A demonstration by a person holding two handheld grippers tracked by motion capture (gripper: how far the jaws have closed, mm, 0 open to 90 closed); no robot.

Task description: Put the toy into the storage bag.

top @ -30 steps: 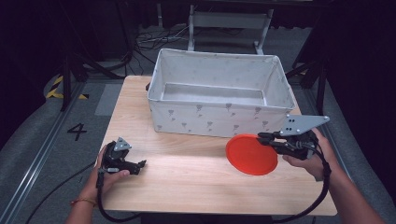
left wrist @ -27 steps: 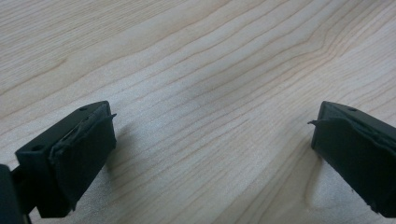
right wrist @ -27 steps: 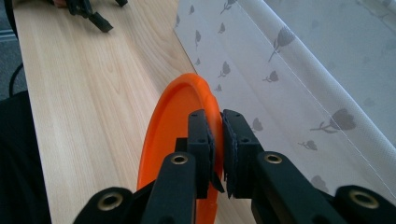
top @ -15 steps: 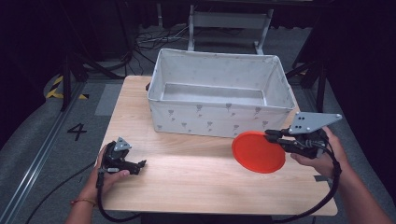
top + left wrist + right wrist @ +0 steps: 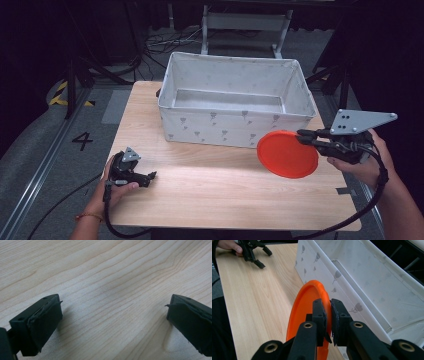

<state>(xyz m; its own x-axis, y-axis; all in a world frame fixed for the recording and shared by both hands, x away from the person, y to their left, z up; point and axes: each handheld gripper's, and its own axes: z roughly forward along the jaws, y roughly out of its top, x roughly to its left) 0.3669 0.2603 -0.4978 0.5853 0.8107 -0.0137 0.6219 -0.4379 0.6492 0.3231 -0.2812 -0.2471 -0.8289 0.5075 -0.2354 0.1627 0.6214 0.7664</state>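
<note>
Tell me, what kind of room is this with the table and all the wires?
Probably a lab or studio for recording handling tasks, not a home. A wooden table stands on grey floor marked with a number 4 and yellow-black hazard tape, with cables and dark curtains behind.

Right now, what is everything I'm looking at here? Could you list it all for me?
table: one, light wood, centre of the high view.
fabric bin: one, white with small grey prints, open top, at the table's far side.
plate: one, orange-red, lifted off the table at the right, just in front of the bin, held by its rim.
floor marking: one dark "4" on the grey floor, left of the table.
left gripper: one, black, jaws apart, low over bare wood at the near left.
right gripper: one, black with a grey plate on top, jaws pinching the plate's rim.
hands: two, one on each gripper.
</note>
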